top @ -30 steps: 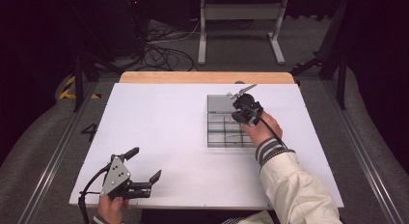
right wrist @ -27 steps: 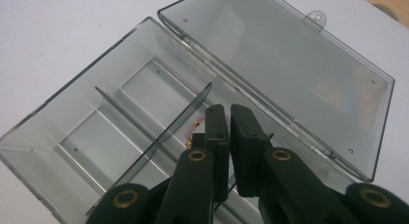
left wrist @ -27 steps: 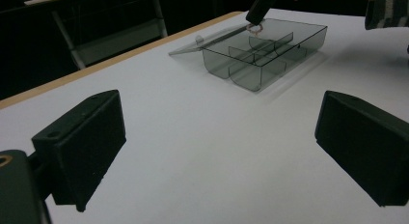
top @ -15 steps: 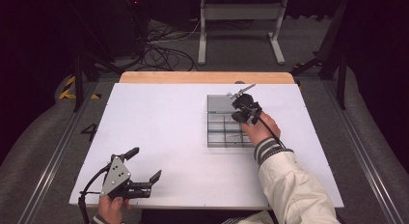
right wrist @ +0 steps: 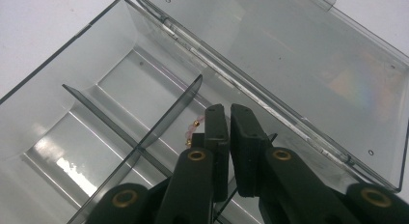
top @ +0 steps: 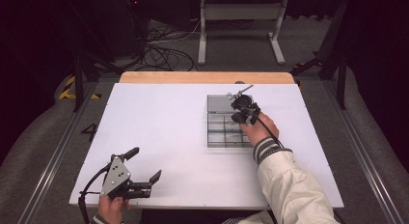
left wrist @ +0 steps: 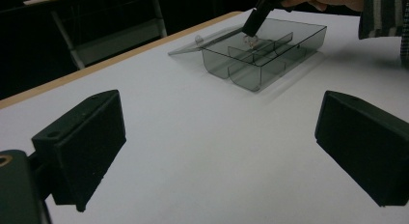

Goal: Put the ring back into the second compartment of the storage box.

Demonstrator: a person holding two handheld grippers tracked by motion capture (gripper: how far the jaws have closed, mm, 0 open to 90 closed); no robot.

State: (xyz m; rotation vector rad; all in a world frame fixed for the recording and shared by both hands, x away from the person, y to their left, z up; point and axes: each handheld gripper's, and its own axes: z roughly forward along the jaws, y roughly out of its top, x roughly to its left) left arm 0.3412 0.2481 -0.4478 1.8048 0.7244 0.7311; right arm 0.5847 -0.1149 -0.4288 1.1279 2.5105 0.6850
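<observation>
Right gripper [right wrist: 223,137] inside a far compartment of the open compartment box [top: 218,137], jaws pinched together on a small pink bead piece [right wrist: 191,130] beside the divider [right wrist: 159,122]. Left gripper [top: 140,173] idle near the table's [top: 159,118] front edge, jaws apart, empty. For a clean lift: straight up, clear of divider and lid [right wrist: 308,60].

Dark room, grey floor [top: 43,151], tangled cables [top: 159,52], metal stand [top: 241,21].
</observation>
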